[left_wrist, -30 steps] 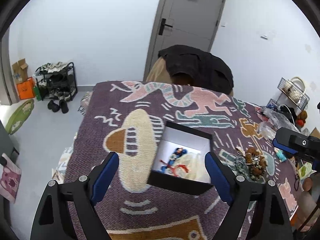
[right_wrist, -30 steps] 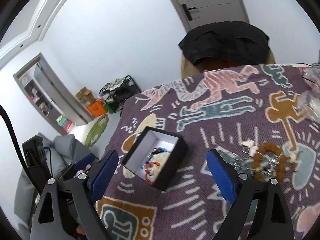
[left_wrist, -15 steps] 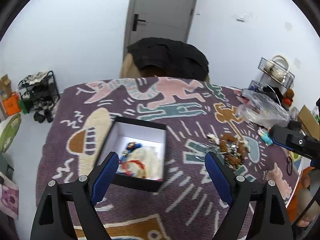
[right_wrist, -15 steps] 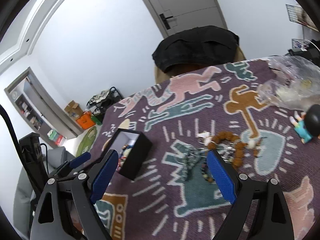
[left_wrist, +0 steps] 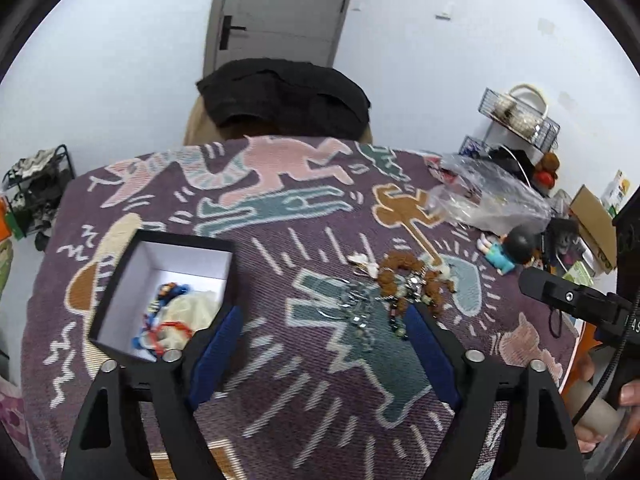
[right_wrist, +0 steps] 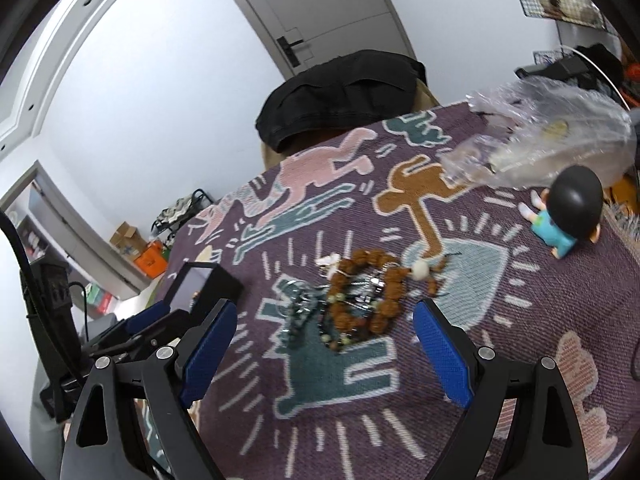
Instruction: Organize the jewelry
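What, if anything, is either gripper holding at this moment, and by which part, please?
Nothing is held. The left gripper, whose jaws have just been closing a little, and the right gripper both stand open and empty above the jewelry pile.

In the right wrist view, the left gripper (right_wrist: 160, 320) at lower left hides most of the black box (right_wrist: 208, 280). The tangled jewelry pile (left_wrist: 396, 292) blurs together, single pieces indistinguishable. The hand (left_wrist: 612, 412) is cut off at lower right.

Cloth (left_wrist: 304, 360): purple weave, pink, teal, tan figures, white dashes. Box (left_wrist: 120, 280): black outside, white inside. Beads (right_wrist: 360, 292): rust-brown. Figurine (right_wrist: 560, 220): black hair, teal shirt. Gripper pads (right_wrist: 440, 356): blue.
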Available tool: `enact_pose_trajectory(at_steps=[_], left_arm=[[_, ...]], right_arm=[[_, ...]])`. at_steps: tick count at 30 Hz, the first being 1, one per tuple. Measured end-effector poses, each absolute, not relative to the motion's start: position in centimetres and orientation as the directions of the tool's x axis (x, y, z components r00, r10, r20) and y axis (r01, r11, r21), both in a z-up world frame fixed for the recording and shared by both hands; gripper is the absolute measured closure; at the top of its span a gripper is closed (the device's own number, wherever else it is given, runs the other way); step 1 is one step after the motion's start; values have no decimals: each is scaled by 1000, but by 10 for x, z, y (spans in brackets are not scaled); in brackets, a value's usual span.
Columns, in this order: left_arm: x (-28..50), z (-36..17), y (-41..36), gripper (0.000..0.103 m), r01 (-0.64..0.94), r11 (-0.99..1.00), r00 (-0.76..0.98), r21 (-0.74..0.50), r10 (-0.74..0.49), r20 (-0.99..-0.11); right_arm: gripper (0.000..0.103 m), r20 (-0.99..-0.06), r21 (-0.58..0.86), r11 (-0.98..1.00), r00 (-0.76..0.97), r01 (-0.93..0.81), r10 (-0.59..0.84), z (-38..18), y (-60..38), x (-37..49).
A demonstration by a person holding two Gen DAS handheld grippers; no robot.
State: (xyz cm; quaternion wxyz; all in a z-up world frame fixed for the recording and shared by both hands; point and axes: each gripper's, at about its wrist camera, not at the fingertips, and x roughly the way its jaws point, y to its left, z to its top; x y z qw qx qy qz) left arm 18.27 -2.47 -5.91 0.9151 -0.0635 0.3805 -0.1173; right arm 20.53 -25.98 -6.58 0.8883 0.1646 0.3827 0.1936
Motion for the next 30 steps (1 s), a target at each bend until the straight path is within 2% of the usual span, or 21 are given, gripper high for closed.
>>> enact_pose_trajectory(at_steps=[3,9,13,18,20,22,23,24,25,30], left_arm=[[189,-67,-38,32,188,961,652,-206,-278,-706],[204,-88,-59,32,201,960,609,-197,-280,-742],[212,-102,-69,38,200,961,581,-190,-273,-767],[224,-123,-74,40,188,966,547,-178,-254,-798],[227,-130,-75,50,187,965,533,-184,-257,-806],[231,-136,-75,71,182,964,520,-192,-260,-814],[230,-135,-74,75,179,967,533,-183,-252,-808],[231,-135,-74,87,181,966,532,-186,-256,-807],[231,-135,-73,93,188,961,527,-202,-272,-806],[222,-119,-63,93,190,959,573,-209,-281,-770]], right_arm=[[13,-619,452,870,632,-198,466,-73,-269,208],[13,-625,476,861,618,-182,476,-81,-279,213],[14,-630,510,844,596,-166,498,-92,-284,218],[22,-628,587,797,539,-146,561,-111,-285,227],[25,-630,602,787,525,-136,572,-117,-283,230],[31,-634,611,780,509,-132,583,-123,-279,233],[34,-637,618,775,496,-129,590,-126,-276,234],[35,-639,627,769,483,-124,599,-130,-273,235],[37,-640,634,764,473,-120,605,-133,-271,236],[47,-650,656,747,424,-105,630,-147,-254,239]])
